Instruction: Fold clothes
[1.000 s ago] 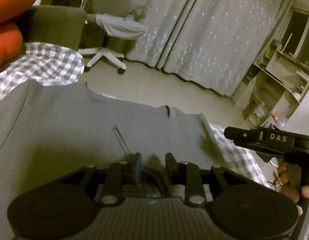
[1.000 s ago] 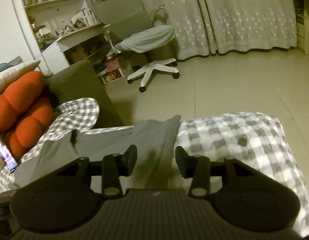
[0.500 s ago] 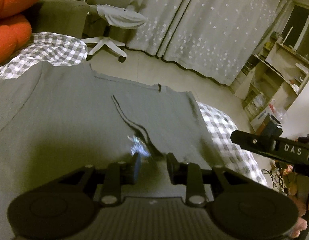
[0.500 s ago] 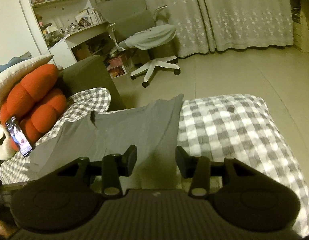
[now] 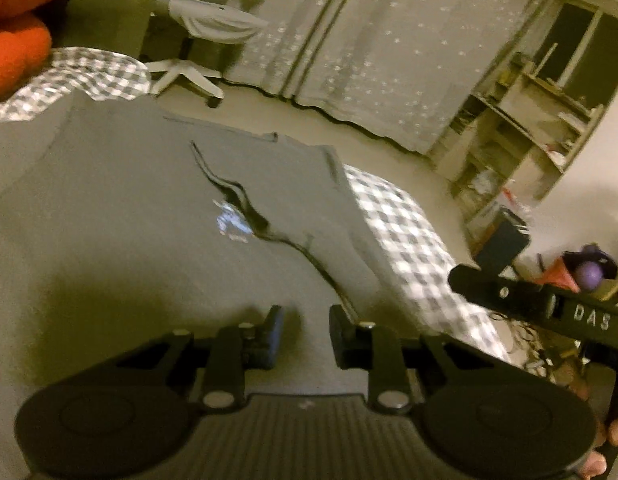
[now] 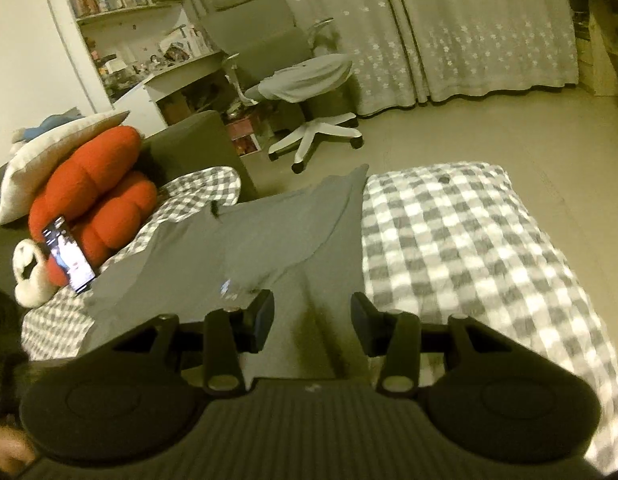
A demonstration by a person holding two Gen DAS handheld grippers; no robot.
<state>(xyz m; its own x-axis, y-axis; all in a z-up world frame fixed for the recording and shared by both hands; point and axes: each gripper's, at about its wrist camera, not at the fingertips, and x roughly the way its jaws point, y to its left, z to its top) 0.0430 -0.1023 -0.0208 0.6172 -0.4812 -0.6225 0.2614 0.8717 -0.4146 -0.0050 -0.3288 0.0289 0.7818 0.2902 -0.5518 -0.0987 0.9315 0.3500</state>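
Here, a grey garment [image 5: 121,216] lies spread on a checked bedcover [image 6: 461,240]; left gripper [image 5: 305,328] and right gripper [image 6: 312,316] hover above, both spread, empty.

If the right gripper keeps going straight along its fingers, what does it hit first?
Most likely the gray garment: the open right gripper points along it, near its edge with the checkered bed cover. Depth is unclear.
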